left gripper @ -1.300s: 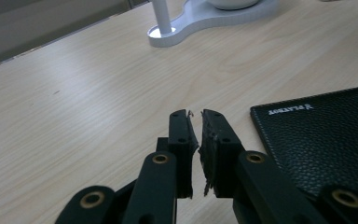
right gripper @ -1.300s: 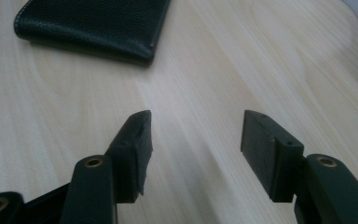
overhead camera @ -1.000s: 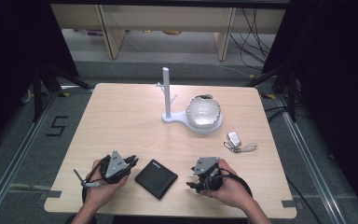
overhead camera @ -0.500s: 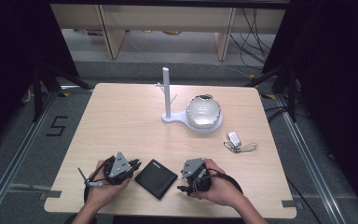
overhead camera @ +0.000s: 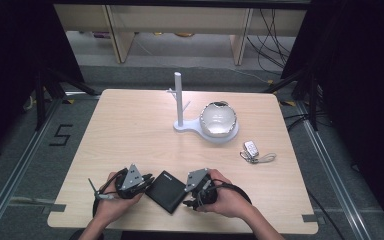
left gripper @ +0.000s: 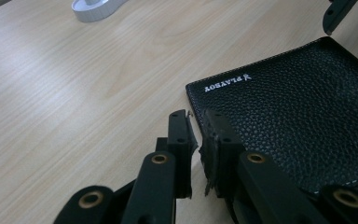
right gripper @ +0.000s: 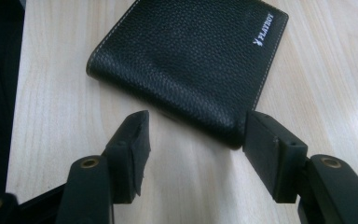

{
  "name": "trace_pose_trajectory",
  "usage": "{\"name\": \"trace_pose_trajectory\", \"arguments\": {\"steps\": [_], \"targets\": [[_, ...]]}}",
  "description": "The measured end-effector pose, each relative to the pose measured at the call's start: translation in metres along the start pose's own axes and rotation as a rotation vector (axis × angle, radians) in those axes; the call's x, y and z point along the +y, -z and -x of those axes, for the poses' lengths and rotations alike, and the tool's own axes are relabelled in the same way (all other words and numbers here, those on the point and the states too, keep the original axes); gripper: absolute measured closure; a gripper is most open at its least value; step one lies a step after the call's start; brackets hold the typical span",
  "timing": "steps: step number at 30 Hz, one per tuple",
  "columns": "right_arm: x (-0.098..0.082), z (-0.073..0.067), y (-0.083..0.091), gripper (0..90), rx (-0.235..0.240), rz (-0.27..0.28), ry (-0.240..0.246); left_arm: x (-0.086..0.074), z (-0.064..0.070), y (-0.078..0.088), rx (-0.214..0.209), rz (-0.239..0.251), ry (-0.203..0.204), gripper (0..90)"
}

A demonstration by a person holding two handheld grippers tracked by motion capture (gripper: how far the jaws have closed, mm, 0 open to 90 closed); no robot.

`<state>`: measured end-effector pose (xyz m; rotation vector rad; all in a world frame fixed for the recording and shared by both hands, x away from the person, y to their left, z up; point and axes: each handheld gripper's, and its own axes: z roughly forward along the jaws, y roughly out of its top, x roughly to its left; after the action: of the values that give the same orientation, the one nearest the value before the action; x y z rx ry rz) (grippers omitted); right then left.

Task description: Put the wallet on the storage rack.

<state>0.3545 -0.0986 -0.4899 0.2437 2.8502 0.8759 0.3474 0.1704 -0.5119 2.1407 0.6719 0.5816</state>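
- High view: the black wallet (overhead camera: pixel 166 191) lies flat on the wooden surface (overhead camera: pixel 130 130) near its front edge, between your two hands. Your left gripper (overhead camera: pixel 145 181) sits just beside the wallet's left edge; your right gripper (overhead camera: pixel 189 199) sits just beside its right edge. Farther back stand a white stand (overhead camera: pixel 180 102) and a silver bowl (overhead camera: pixel 218 119) on its base; a key fob (overhead camera: pixel 252 148) lies well apart to the right.
- Left gripper view: your left fingers (left gripper: pixel 182 135) are drawn together with only a narrow slit between them and nothing held. They sit at the wallet's corner, with one finger lying over its leather edge. The wallet's logo faces up.
- Right gripper view: your right fingers (right gripper: pixel 133 144) stand wide apart and empty. The wallet's near corner lies between their tips; contact with the right-hand finger cannot be determined.
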Motion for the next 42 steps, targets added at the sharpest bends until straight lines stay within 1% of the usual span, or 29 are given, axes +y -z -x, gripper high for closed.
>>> {"name": "trace_pose_trajectory", "arguments": {"steps": [1,2,3,4,5,6,9,10,11,12,13,15,16,20,24,25,26,27,28,30,31,32,35,36,38,39,40,41,42], "targets": [[0.001,0.000,0.000,41.7,-0.003,-0.004,0.003,0.000,0.000,0.000,-0.006,-0.010,0.006,81.0],[0.002,0.000,0.000,41.6,-0.001,-0.002,0.008,0.000,0.000,-0.001,0.003,-0.009,-0.005,81.1],[0.003,0.000,0.000,41.5,0.004,-0.006,0.013,0.000,0.000,-0.001,0.006,-0.009,-0.002,81.1],[0.003,0.000,-0.001,41.4,0.002,-0.001,0.009,-0.001,0.001,-0.002,-0.003,-0.003,0.006,81.0],[0.004,0.000,-0.001,41.3,0.005,-0.006,0.013,0.000,0.000,-0.001,-0.008,-0.025,-0.002,81.0],[0.004,0.000,-0.001,41.1,0.009,-0.009,0.022,-0.001,0.001,-0.002,-0.003,-0.022,0.001,80.9],[0.006,0.000,-0.003,40.6,0.012,-0.013,0.029,-0.001,0.000,-0.003,-0.015,-0.026,0.002,81.0],[0.007,0.001,-0.002,40.6,0.011,-0.017,0.036,-0.002,0.000,-0.003,-0.018,-0.025,0.010,81.0],[0.007,0.001,-0.004,40.4,0.010,-0.010,0.032,-0.001,0.000,-0.003,-0.017,-0.030,0.002,81.0],[0.008,0.001,-0.004,40.1,0.009,-0.016,0.035,-0.001,0.000,-0.003,-0.015,-0.024,0.000,81.0],[0.008,0.002,-0.005,39.8,0.018,-0.010,0.047,-0.002,0.000,-0.003,-0.006,-0.026,-0.003,81.2],[0.009,0.002,-0.006,39.4,0.014,-0.014,0.055,-0.002,0.000,-0.003,-0.012,-0.027,-0.005,81.3],[0.010,0.002,-0.006,39.1,0.013,-0.018,0.059,-0.002,0.000,-0.004,-0.012,-0.026,0.001,81.2],[0.013,0.004,-0.009,38.4,0.010,-0.030,0.077,-0.002,0.000,-0.004,-0.012,-0.026,0.001,81.3],[0.016,0.004,-0.012,37.4,0.010,-0.050,0.106,-0.002,0.000,-0.004,-0.011,-0.029,-0.005,81.4],[0.017,0.006,-0.012,37.3,0.016,-0.052,0.131,-0.002,0.000,-0.004,-0.011,-0.030,-0.006,81.4],[0.017,0.006,-0.012,37.1,0.017,-0.058,0.145,-0.002,0.000,-0.004,-0.014,-0.034,-0.006,81.4],[0.017,0.005,-0.012,36.5,0.014,-0.067,0.115,-0.002,0.000,-0.004,-0.015,-0.035,-0.006,81.4],[0.017,0.005,-0.013,35.4,0.022,-0.071,0.121,-0.002,0.000,-0.004,-0.015,-0.034,-0.005,81.4],[0.017,0.005,-0.015,32.8,0.022,-0.084,0.135,-0.002,0.000,-0.004,-0.015,-0.036,-0.004,81.4],[0.017,0.007,-0.016,31.6,0.021,-0.103,0.152,-0.002,0.000,-0.004,-0.019,-0.035,-0.004,81.5],[0.017,0.008,-0.017,31.5,0.018,-0.106,0.162,-0.002,0.000,-0.004,-0.020,-0.033,0.001,81.5],[0.018,0.012,-0.018,30.9,0.035,-0.113,0.164,-0.002,0.000,-0.005,-0.020,-0.034,0.002,81.6],[0.019,0.011,-0.018,30.8,0.050,-0.121,0.129,-0.002,0.000,-0.005,-0.020,-0.035,-0.002,81.7],[0.020,0.015,-0.018,31.6,0.054,-0.126,0.157,-0.002,0.000,-0.005,-0.021,-0.035,0.000,81.8],[0.020,0.015,-0.018,33.0,0.055,-0.131,0.157,-0.003,0.001,-0.006,-0.017,-0.014,0.024,81.9],[0.021,0.014,-0.018,34.2,0.057,-0.152,0.136,-0.003,0.000,-0.005,-0.016,-0.026,0.008,82.0],[0.022,0.013,-0.017,36.7,0.047,-0.168,0.133,-0.003,-0.001,-0.005,-0.017,-0.030,0.001,82.0],[0.023,0.016,-0.018,38.5,0.049,-0.148,0.185,-0.003,-0.001,-0.005,-0.018,-0.030,0.005,82.1]]}}
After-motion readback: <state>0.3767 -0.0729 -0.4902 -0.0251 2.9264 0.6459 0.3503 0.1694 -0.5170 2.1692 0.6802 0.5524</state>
